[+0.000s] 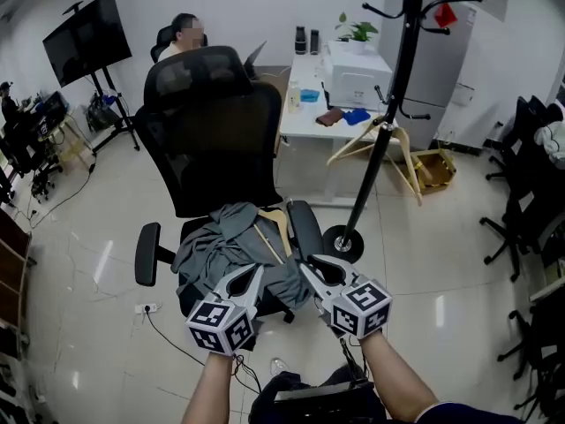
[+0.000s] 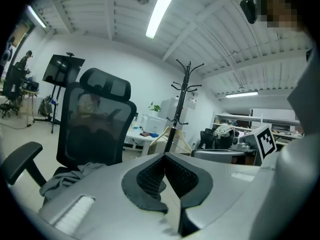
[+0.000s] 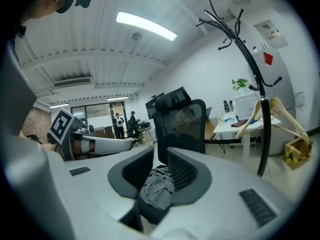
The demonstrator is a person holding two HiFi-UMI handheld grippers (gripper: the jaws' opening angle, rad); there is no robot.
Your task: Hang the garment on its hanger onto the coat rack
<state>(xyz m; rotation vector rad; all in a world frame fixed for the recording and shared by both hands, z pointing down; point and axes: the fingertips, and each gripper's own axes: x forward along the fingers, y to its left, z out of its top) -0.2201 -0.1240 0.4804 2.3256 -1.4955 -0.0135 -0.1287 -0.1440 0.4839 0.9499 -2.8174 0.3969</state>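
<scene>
A grey garment (image 1: 225,241) lies crumpled on the seat of a black office chair (image 1: 212,122), with a wooden hanger (image 1: 274,228) tucked into it. The black coat rack (image 1: 388,122) stands on the floor right of the chair. Both grippers hover at the garment's near edge and point at it. My left gripper (image 1: 252,272) has its pads meeting at the tips, with nothing held. My right gripper (image 1: 311,263) stands slightly open. The garment (image 3: 157,184) shows through its gap, but the pads do not press on it. The left gripper view shows the garment (image 2: 75,174) and rack (image 2: 182,99).
Spare wooden hangers (image 1: 380,144) hang low on the rack pole. Behind the chair is a white desk with a printer (image 1: 353,69), and a person sits there. A TV on a stand (image 1: 88,34) is far left, dark chairs (image 1: 521,175) are right, and a power strip (image 1: 148,307) lies on the floor.
</scene>
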